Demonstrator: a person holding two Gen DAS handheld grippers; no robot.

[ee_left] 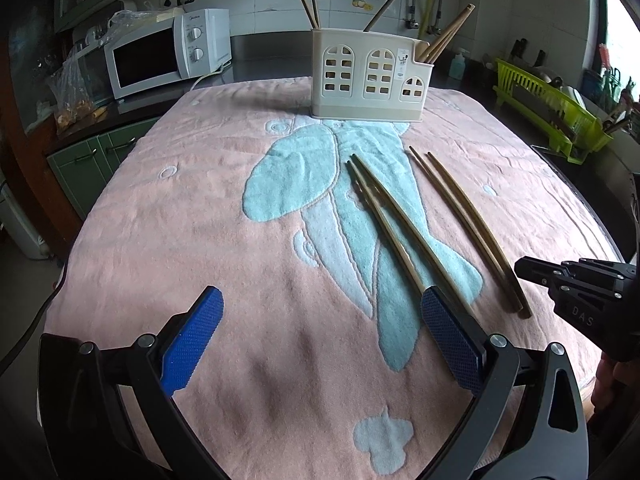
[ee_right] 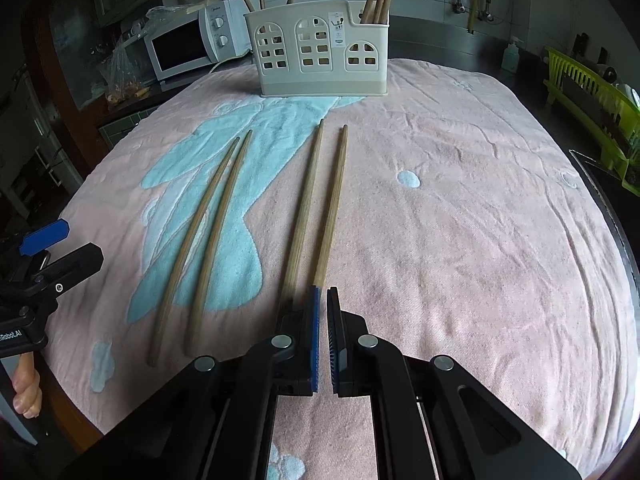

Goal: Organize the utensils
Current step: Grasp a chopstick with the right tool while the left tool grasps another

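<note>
Four loose chopsticks lay in two pairs, the right pair dead ahead of the right gripper [ee_right: 323, 300]

Its pads nearly pressed together and held nothing, with the right pair [ee_right: 316, 208] running lengthwise away toward the cream utensil holder [ee_right: 320, 52], near ends just at the tips; the left gripper [ee_left: 320, 320] stood spread wide beside the left pair [ee_left: 396, 232] on the pink towel [ee_right: 460, 220]

"DAS" on right tool [ee_left: 576, 300], "nRobot.AI" on left tool [ee_right: 24, 312]
</note>
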